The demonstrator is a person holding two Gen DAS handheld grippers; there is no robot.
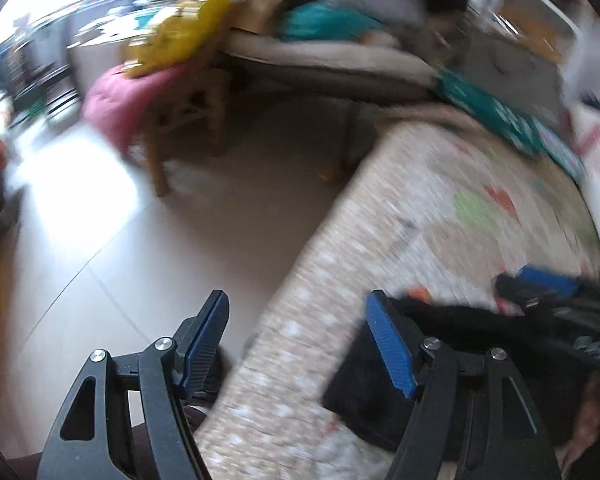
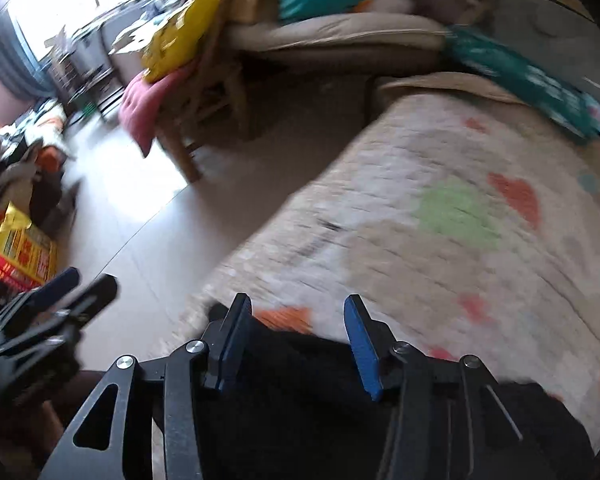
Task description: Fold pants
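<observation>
The black pants [image 1: 452,364] lie at the near end of a patterned beige mat [image 1: 440,216]. My left gripper [image 1: 298,304] is open and empty, over the mat's left edge, with the pants just right of its right finger. My right gripper [image 2: 298,308] is open and empty, above the pants [image 2: 300,400], which fill the near part of the right wrist view on the mat [image 2: 440,220]. The right gripper shows at the right of the left wrist view [image 1: 536,284]. The left gripper shows at the left of the right wrist view [image 2: 84,284]. Both views are blurred.
Pale tiled floor [image 1: 120,264] lies left of the mat. A wooden chair [image 1: 188,120] with a pink cushion and yellow bag stands beyond. A sofa with clothes [image 1: 328,56] is at the back. A teal packet [image 1: 500,116] lies at the mat's far end. A yellow-red box [image 2: 20,252] sits left.
</observation>
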